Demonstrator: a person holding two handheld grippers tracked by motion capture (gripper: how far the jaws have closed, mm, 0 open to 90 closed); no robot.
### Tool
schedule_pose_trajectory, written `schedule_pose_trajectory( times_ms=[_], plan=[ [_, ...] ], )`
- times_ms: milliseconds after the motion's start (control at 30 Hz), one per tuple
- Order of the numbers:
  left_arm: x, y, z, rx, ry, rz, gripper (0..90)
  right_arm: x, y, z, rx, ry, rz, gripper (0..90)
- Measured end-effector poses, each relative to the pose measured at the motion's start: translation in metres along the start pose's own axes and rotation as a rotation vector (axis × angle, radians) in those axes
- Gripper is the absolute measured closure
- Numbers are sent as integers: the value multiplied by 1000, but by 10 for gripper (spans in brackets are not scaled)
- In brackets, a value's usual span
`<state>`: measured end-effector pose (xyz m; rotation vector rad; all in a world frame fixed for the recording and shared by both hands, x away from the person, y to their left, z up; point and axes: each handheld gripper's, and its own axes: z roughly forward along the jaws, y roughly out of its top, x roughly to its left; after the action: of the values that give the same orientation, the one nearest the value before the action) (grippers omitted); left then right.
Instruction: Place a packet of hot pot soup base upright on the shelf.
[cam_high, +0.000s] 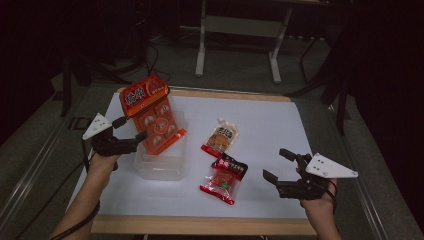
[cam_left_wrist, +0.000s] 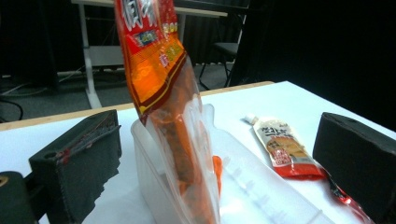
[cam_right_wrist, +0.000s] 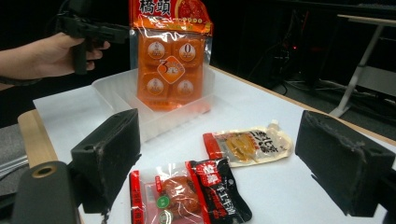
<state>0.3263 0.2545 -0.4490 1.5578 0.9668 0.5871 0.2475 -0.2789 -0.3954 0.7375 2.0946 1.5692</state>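
Left tool at the left side of the white tabletop, jaws spread. Orange snack bag stands upright, slightly tilted, with its lower end inside the clear plastic bin. In the left gripper view the bag rises between the two black jaws, apart from both; neither pad touches it. Bin wall visible just below and beside it.

Right tool near the front right of the tabletop, jaws spread wide, nothing between them. It sits well apart from the bin.

Two flat packets lie on the tabletop between bin and right tool: a pale spouted pouch with a red lower end, and nearer the front edge a red-and-black packet. They lie close together; cannot tell whether they touch. Right gripper view has both ahead of its jaws: red-and-black packet nearest, pouch beyond, the bag in the bin farther back, left tool beside the bag's top
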Motion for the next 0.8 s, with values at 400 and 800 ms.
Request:
schedule_pose_trajectory(
  times_ms=[400, 800],
  plan=[
    [-19, -6, -24, 15, -47, 29, 16, -1, -2, 3, 14, -16, -14, 144],
    [-44, -15, -50, -5, -110, 71, 16, 1, -4, 10, 37, 2, -35, 162]
  ],
)
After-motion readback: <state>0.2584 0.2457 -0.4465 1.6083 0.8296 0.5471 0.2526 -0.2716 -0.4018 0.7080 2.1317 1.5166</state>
